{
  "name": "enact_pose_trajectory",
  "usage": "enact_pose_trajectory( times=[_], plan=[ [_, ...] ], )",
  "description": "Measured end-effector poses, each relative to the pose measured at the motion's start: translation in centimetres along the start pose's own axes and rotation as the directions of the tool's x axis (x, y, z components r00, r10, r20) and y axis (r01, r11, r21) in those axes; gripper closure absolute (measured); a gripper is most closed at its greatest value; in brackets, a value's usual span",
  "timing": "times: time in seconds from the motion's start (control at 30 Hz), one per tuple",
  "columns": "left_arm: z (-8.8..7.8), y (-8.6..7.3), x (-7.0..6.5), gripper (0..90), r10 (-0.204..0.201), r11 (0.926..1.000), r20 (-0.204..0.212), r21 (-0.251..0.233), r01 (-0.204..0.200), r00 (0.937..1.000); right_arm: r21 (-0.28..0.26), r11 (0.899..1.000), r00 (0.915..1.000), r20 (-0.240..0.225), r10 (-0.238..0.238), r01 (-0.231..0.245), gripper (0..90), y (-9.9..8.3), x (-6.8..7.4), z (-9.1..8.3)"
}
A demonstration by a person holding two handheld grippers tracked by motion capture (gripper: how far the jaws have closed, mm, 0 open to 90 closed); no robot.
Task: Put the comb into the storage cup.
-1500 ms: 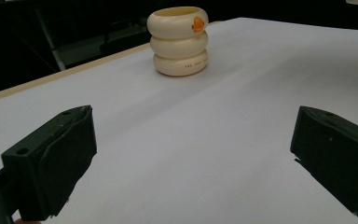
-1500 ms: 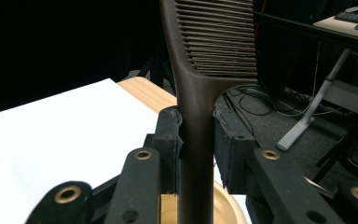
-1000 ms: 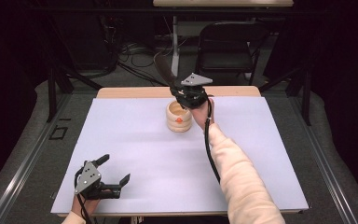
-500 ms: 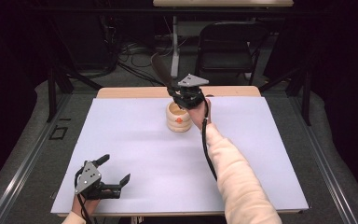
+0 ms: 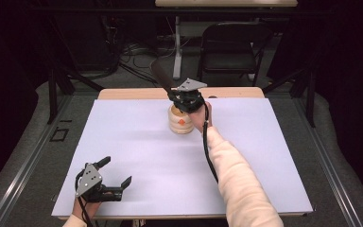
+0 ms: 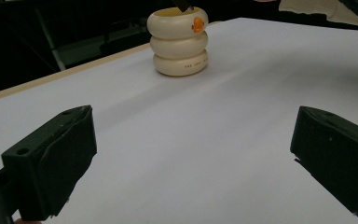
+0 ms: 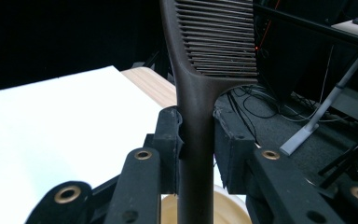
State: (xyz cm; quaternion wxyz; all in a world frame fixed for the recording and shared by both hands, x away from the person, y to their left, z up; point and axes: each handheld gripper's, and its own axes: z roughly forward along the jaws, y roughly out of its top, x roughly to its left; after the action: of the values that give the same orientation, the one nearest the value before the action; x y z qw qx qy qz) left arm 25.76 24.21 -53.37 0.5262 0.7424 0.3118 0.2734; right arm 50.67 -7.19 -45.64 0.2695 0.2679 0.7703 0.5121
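Note:
A cream ribbed cup [image 5: 181,124] with an orange spot stands at the far middle of the white table [image 5: 137,146]. Right above it my right gripper [image 5: 185,99] is shut on the handle of a dark brown comb [image 5: 161,77], whose teeth point up and away to the left. In the right gripper view the pads [image 7: 170,135] clamp the comb [image 7: 216,35] handle, and the cup [image 7: 235,205] mouth lies just below. The handle's lower end reaches the cup [image 6: 179,42] rim. My left gripper [image 5: 117,171] rests open at the front left, nothing between its jaws [image 6: 191,154].
A wooden strip [image 5: 132,93] edges the table's far side. Behind it stand a folding chair [image 5: 231,47], a desk leg and floor cables. Dark metal rails [image 5: 23,161] run along both sides of the table.
The right gripper with the comb has barely shifted above the cup. The left gripper has stayed put.

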Motion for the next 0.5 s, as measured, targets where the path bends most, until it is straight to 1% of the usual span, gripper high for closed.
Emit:
enact_pose_trajectory(
  times=[0.1,0.3,0.5],
  plan=[
    [0.0,0.0,0.0,0.4,-0.003,1.0000,-0.002,-0.001,0.003,1.0000,-0.004,1.000,1.0000,-0.003,0.001,-0.001,72.1,-0.4,0.0,0.1],
    [0.0,0.0,0.0,0.4,-0.001,1.0000,-0.002,0.001,0.001,1.0000,0.014,1.000,0.9999,-0.013,-0.003,0.003,72.0,-1.0,-0.2,0.2],
    [0.0,0.0,0.0,0.4,0.000,1.0000,-0.003,0.002,0.000,1.0000,0.017,1.000,0.9998,-0.018,0.003,-0.002,72.1,-1.5,-0.2,0.2]
  ],
)
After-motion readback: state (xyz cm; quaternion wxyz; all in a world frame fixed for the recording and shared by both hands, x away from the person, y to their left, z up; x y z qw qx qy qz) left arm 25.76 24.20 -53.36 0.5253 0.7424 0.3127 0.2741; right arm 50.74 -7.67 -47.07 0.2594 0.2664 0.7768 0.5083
